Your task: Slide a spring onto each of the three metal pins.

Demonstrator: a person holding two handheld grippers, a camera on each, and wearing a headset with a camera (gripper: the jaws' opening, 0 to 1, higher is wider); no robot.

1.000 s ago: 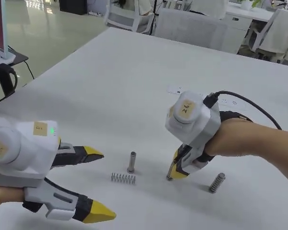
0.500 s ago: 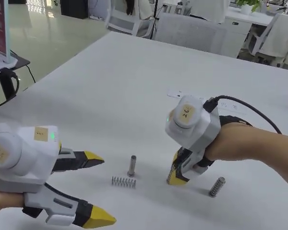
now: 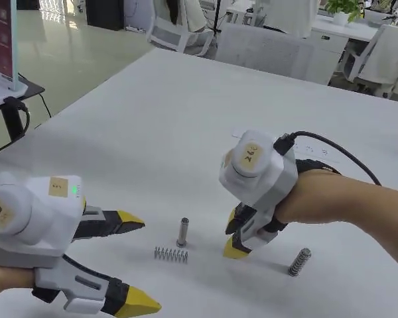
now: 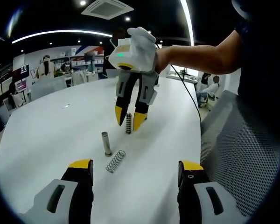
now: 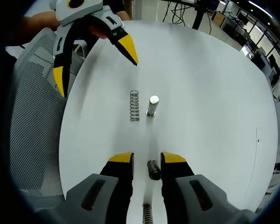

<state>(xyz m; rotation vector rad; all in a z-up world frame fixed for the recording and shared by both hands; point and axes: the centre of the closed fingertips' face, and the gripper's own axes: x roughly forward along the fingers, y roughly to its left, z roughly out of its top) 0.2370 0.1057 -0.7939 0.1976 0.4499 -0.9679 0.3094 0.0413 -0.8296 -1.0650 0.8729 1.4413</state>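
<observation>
A bare metal pin [image 3: 183,232] stands upright on the white table, with a loose spring [image 3: 170,254] lying just in front of it. My right gripper [image 3: 236,246] points down at the table right of the pin. In the right gripper view its jaws [image 5: 148,158] stand slightly apart around a pin wearing a spring [image 5: 153,169], not touching it. Another sprung pin [image 3: 299,262] sits further right. My left gripper [image 3: 136,263] hovers open at the near left with nothing between its jaws [image 4: 135,168], facing the bare pin [image 4: 105,143] and the loose spring [image 4: 115,160].
The white table [image 3: 152,132] runs far back. A black cable [image 3: 331,146] trails from the right gripper over a forearm [image 3: 345,205]. Office chairs [image 3: 265,46] stand beyond the far edge and a stand [image 3: 6,79] at the far left.
My right gripper has risen a little off the table and drifted slightly toward the bare pin. The left gripper stays open in nearly the same place.
</observation>
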